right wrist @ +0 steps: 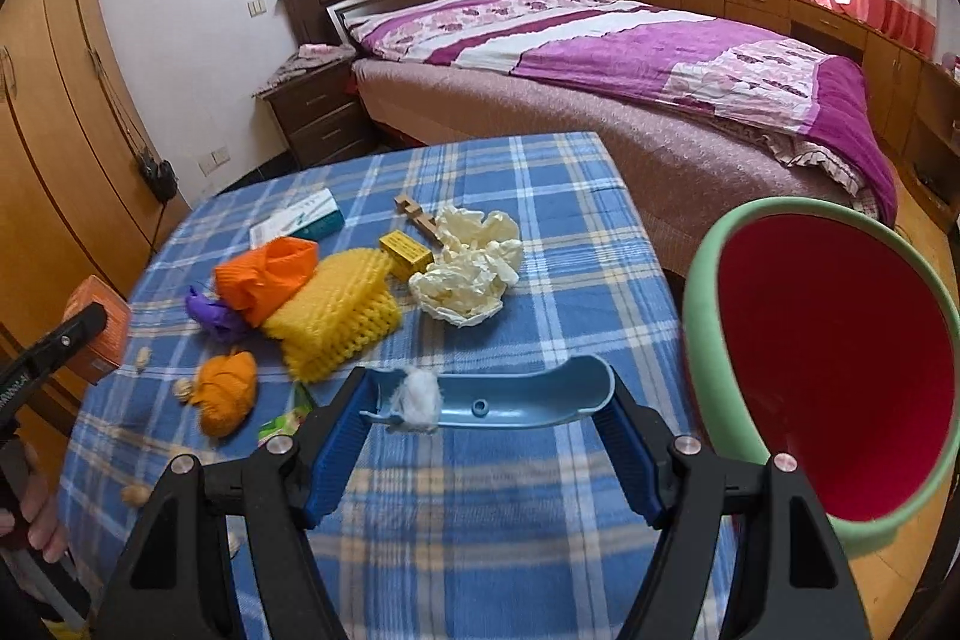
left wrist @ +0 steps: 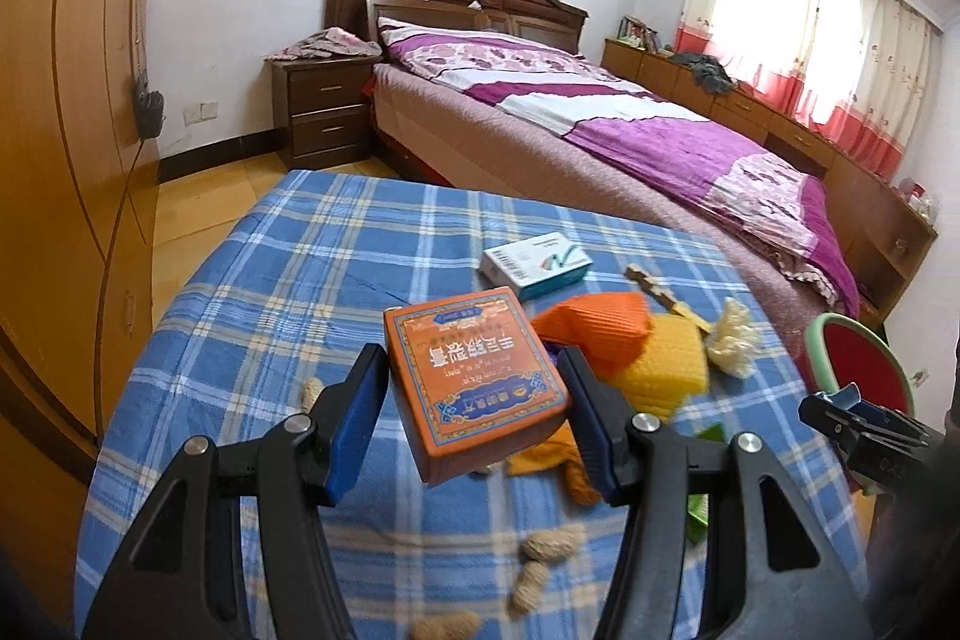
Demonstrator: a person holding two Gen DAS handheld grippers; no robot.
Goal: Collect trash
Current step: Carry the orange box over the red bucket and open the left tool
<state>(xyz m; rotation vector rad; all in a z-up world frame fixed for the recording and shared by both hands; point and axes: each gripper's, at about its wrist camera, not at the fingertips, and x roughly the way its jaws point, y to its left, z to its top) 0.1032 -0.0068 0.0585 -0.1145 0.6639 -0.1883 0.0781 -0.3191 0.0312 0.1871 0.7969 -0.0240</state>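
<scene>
In the left wrist view my left gripper (left wrist: 474,400) is shut on an orange medicine box (left wrist: 474,376), held tilted above the blue plaid tablecloth (left wrist: 270,292). The same box (right wrist: 99,328) shows at the left edge of the right wrist view. My right gripper (right wrist: 486,400) is shut on a curved light-blue plastic piece (right wrist: 516,400), pads on its two ends; a white cotton wad (right wrist: 417,400) sits on it. A bin with a red inside and a green rim (right wrist: 702,280) stands just right of the right gripper, beside the table.
On the cloth lie an orange foam net (right wrist: 264,274), a yellow foam net (right wrist: 342,316), crumpled tissue (right wrist: 468,274), a small yellow box (right wrist: 405,253), a white and teal box (left wrist: 534,265), a wooden piece (right wrist: 414,214), a purple wrapper (right wrist: 210,316) and peanut shells (left wrist: 549,547). A bed (right wrist: 660,88) lies behind the table.
</scene>
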